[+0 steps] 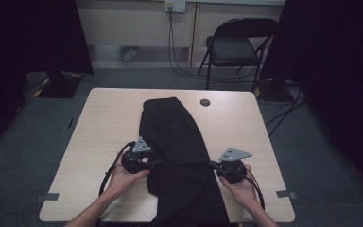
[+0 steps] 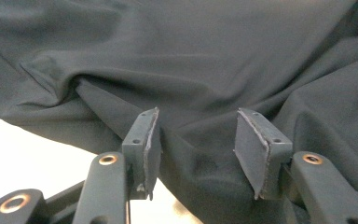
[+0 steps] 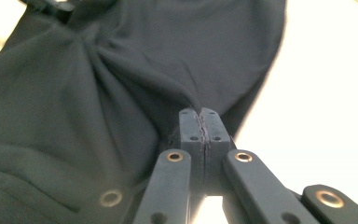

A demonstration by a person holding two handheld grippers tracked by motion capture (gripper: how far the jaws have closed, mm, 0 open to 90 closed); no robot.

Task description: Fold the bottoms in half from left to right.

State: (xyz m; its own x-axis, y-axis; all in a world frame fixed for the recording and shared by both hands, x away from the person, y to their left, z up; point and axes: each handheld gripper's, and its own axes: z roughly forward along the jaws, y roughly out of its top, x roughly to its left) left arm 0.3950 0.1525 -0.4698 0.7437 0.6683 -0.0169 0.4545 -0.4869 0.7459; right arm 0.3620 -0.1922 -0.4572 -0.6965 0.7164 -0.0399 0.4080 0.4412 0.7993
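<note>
Black cloth, a garment of some kind, lies lengthwise down the middle of the pale wooden table, its far end near a small round grommet set in the tabletop and its near end hanging over the edge closest to the person. The cloth narrows at the far end and spreads wider and more rumpled toward the near edge.

The left gripper sits at the cloth's left border, held in the person's left hand. In the left gripper view its jaws stand partly apart, with folds of the cloth lying between and beyond the pads; the pads do not press on the fabric, and bright tabletop shows below the cloth's edge at the left.

The right gripper is at the cloth's right border, held in the right hand. In the right gripper view its jaws are closed together on a pinch of the fabric, and creases radiate from the pinched spot across the cloth. Bare table shows bright to the right of the jaws.

Behind the table a folding chair stands on the grey carpet, with cables running down from a wall socket.
</note>
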